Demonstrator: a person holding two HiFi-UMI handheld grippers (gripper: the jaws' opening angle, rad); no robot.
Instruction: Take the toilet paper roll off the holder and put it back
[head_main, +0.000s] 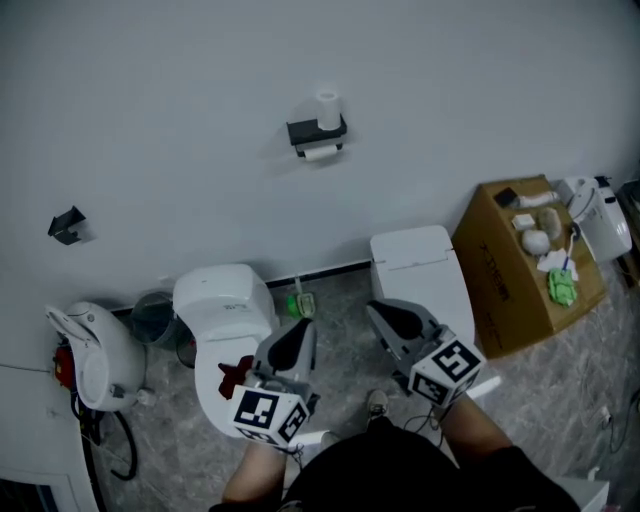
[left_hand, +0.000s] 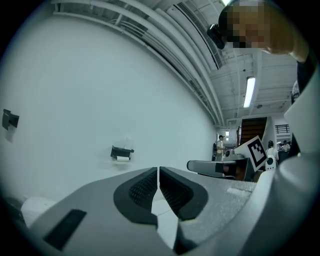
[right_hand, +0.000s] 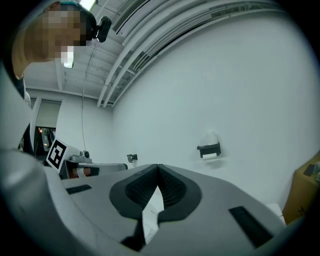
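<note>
A black toilet paper holder is fixed to the white wall, far ahead of both grippers. A white roll hangs under it and a second roll stands upright on its top shelf. My left gripper and right gripper are low in the head view, side by side and level, pointing toward the wall. Both are shut with nothing between the jaws. The left gripper view shows its closed gripper and the distant holder. In the right gripper view the holder sits above the closed right gripper.
A white toilet stands below left and another toilet below right of the holder. A green brush stands between them. A cardboard box with small items stands at the right. A white appliance and a black wall hook are at left.
</note>
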